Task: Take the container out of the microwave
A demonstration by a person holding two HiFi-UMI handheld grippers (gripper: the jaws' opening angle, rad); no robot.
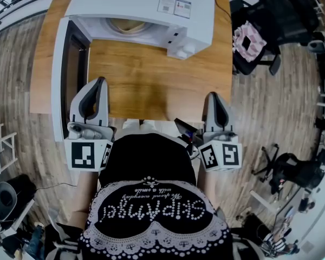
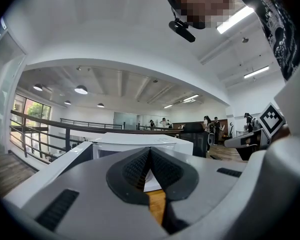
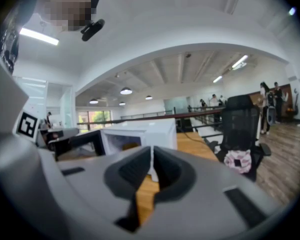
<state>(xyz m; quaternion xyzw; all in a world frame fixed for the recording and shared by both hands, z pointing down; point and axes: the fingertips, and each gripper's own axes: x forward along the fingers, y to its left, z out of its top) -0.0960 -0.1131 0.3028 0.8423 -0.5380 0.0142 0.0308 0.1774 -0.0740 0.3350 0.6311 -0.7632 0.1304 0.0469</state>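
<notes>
Left gripper (image 1: 100,83) and right gripper (image 1: 212,97) held forward, jaws together.

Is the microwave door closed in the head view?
No, the microwave door stands swung open to the left of the microwave, leaving its cavity exposed.

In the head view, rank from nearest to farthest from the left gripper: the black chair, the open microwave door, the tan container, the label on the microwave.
1. Microwave door, open, just left of the left gripper.
2. Tan container, inside the microwave.
3. Label, on its top.
4. Black chair, far right, off the table.
</notes>
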